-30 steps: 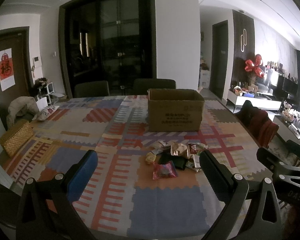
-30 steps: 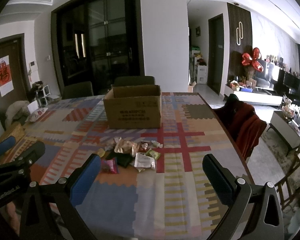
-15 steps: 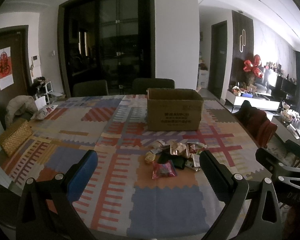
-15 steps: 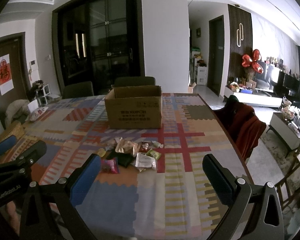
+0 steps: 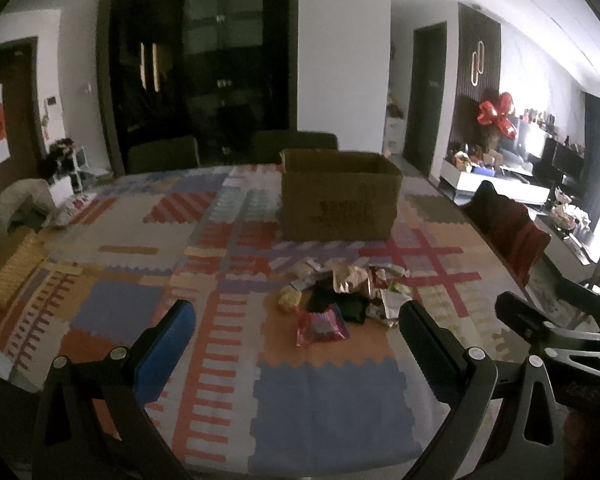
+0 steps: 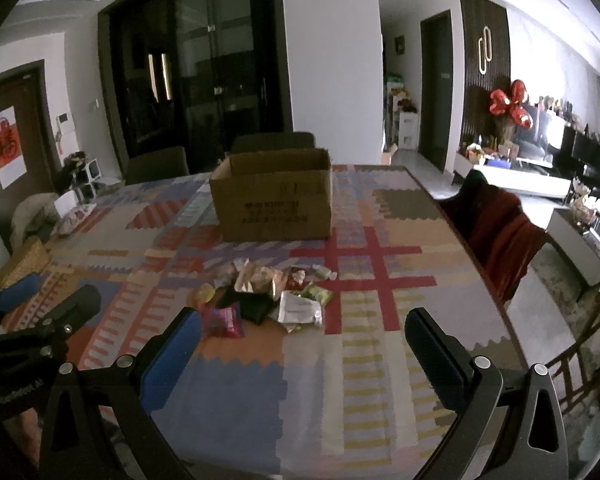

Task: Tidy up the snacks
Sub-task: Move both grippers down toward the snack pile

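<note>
We held both grippers above the near edge of the tabletop (image 6: 380, 360), the left gripper (image 5: 296, 350) and right gripper (image 6: 304, 352) each with fingers spread wide and empty. The snack pile (image 6: 268, 296) lay mid-table, just before the open cardboard box (image 6: 274, 208); individual packets looked too blurred to name.

The cardboard box (image 5: 340, 196) hides its inside (printed lettering too blurred to read).
</note>
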Available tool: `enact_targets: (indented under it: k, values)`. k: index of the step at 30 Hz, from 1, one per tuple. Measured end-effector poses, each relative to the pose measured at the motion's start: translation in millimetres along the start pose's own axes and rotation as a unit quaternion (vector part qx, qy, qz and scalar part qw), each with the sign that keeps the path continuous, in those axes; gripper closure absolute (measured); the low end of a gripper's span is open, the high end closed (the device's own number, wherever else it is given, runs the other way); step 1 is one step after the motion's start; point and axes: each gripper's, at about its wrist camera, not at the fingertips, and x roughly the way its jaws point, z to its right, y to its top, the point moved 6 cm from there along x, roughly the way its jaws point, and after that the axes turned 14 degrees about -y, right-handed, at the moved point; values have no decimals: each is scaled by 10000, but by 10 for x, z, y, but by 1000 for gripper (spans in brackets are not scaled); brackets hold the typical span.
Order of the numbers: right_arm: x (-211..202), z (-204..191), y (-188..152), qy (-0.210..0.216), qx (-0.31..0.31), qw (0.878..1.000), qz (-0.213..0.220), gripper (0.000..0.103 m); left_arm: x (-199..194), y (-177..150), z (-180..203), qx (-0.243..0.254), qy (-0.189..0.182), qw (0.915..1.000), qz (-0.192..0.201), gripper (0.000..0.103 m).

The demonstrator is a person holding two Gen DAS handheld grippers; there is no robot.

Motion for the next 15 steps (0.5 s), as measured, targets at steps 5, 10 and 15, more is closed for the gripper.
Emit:
enact_targets:
  k: [5, 10, 15]
  values:
    - [261, -97, 13, 52, -52, 9997, -219, 0, 236, 27, -76, 7, -208, 9995, -254, 2]
    - [561, -219, 3, -13, -90, 9988, -479, 0, 531, 50, -257, -21, -337, 9976, -602, 12]
    - [930, -349, 3, -95, -122, 9963, -840, 0, 892, 60, -422, -62, -541, 9939, -956, 18]
